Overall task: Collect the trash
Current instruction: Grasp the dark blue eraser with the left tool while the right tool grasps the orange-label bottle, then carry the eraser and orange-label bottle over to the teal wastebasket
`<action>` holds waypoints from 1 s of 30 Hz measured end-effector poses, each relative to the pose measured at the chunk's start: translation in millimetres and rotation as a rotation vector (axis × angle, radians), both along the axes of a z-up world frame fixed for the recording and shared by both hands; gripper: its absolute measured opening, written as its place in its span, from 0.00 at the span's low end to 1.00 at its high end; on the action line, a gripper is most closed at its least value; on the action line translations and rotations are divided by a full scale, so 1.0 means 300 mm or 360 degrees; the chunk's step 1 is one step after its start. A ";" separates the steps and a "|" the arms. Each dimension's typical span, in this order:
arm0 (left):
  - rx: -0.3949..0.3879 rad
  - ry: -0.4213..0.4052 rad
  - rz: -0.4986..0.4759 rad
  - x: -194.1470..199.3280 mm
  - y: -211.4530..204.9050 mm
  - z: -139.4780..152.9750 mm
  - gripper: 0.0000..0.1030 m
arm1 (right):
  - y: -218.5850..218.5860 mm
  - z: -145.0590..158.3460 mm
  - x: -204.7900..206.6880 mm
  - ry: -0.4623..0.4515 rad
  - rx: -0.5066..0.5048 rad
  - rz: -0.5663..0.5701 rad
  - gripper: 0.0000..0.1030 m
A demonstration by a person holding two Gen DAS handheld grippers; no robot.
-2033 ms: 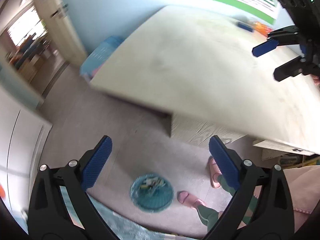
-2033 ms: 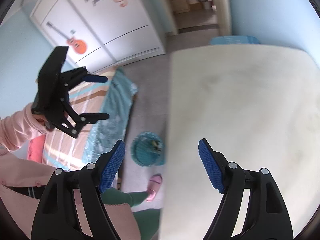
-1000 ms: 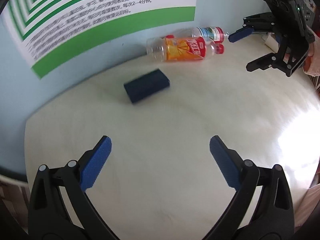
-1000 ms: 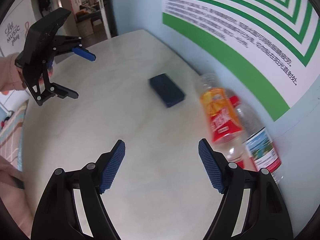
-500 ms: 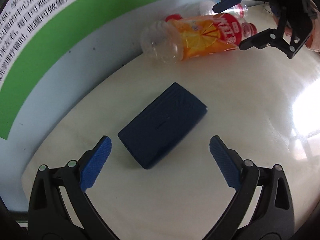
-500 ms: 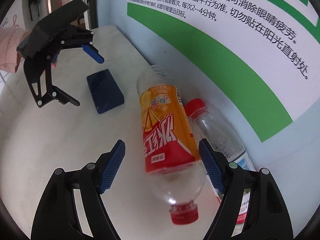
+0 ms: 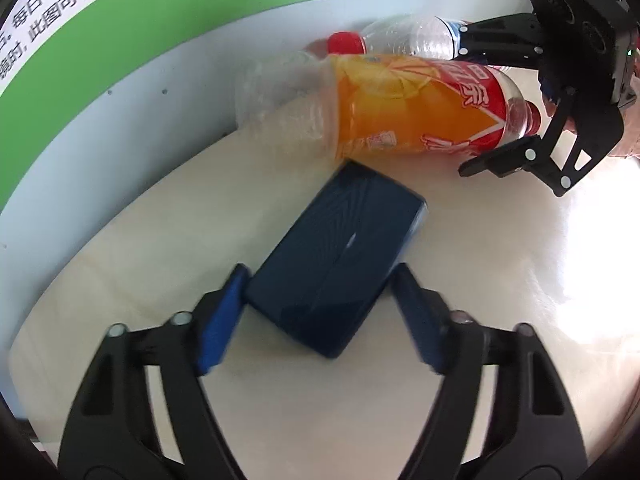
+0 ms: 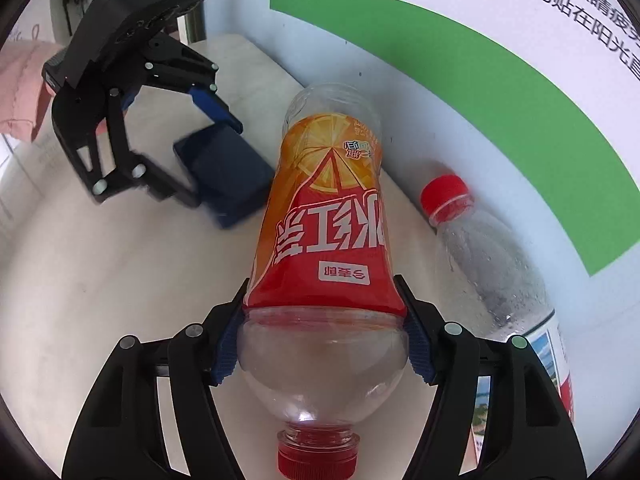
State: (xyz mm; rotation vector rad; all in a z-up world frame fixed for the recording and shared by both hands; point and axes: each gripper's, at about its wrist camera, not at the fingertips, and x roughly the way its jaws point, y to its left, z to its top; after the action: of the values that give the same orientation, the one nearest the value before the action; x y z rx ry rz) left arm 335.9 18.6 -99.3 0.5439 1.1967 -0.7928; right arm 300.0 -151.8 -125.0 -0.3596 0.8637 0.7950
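Note:
A dark blue box (image 7: 340,252) lies flat on the cream table (image 7: 160,240). My left gripper (image 7: 320,312) has its pads against the box's two sides, closed on it. The box also shows in the right wrist view (image 8: 228,172), with the left gripper (image 8: 200,152) on it. An empty bottle with an orange and red label (image 8: 324,240) lies on its side, its base near the box. My right gripper (image 8: 324,336) is shut on it near its neck end. In the left wrist view the bottle (image 7: 400,108) and right gripper (image 7: 476,100) are at the top right.
A clear bottle with a red cap (image 8: 492,264) lies along the wall behind the orange bottle; it also shows in the left wrist view (image 7: 400,40). A green and white poster (image 8: 460,40) covers the wall. The table's near edge (image 7: 24,384) is at lower left.
Both grippers moved in from open positions over the table. The left one has closed onto the blue box, and the right one has closed onto the orange bottle.

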 end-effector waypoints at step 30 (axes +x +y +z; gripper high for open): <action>-0.0072 -0.0022 0.0492 -0.740 0.476 0.348 0.52 | 0.094 0.271 -0.490 0.0322 0.0273 0.0246 0.65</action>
State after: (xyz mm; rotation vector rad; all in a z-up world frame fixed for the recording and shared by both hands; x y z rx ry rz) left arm 114.0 161.3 5.1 0.3157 1.2112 -0.5498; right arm 153.2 -123.6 -43.7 -0.1980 0.9560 1.0547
